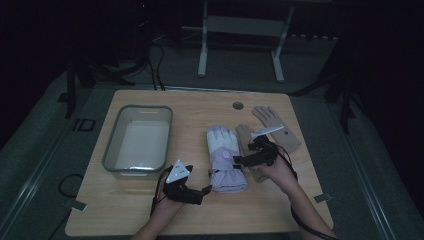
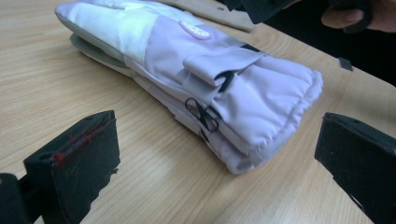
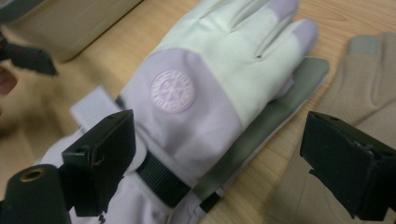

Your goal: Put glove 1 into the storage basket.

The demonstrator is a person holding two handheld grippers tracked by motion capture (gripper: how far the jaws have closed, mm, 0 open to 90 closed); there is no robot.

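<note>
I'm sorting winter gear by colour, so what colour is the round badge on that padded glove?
The round badge is pale lilac, matching the padded glove's lilac cuff; clearest in the right gripper view.

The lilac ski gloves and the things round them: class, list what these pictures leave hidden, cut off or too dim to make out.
- Lower glove of the stacked lilac ski gloves: covered by the upper one in all views; only edges show.
- Round badge: wording blurred in the right gripper view.
- Near beige glove: partly hidden by the right gripper in the high view.
- Grey tub: contents too dim to judge in the high view.
</note>
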